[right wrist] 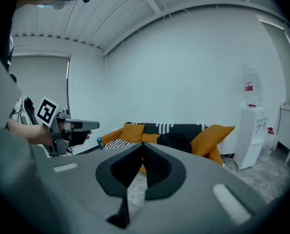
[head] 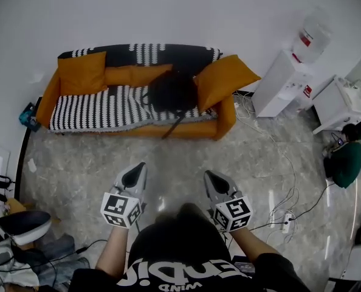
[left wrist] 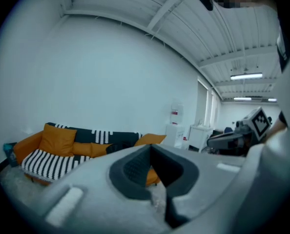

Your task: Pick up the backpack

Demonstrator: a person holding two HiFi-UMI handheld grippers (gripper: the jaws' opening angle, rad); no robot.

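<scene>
My main worry is arriving with the jaws closed. The left tool [head: 140,165] and the right tool [head: 208,174] are both clenched and empty, so I would have to open one before it reaches the fabric or it will only shove the bag. A soft bag pinched by loose cloth could also sag out of the grip. One dark strap [head: 170,126] hangs over the seat's front edge and might drag on the black-and-white striped throw [head: 95,108]. The loose white cables [head: 276,193] on the floor at the right of the head view could catch a foot on the way in.

The black fabric backpack [head: 172,90] lies on the orange sofa [head: 226,119], in the upper middle of the head view, leaning beside a large orange cushion [head: 224,80]. It is well apart from both tools, which are in the lower middle over grey marbled floor [head: 168,154]. In the right gripper view it sits just above the jaw tips [right wrist: 175,141]. In the left gripper view only a dark patch shows, probably the bag.
</scene>
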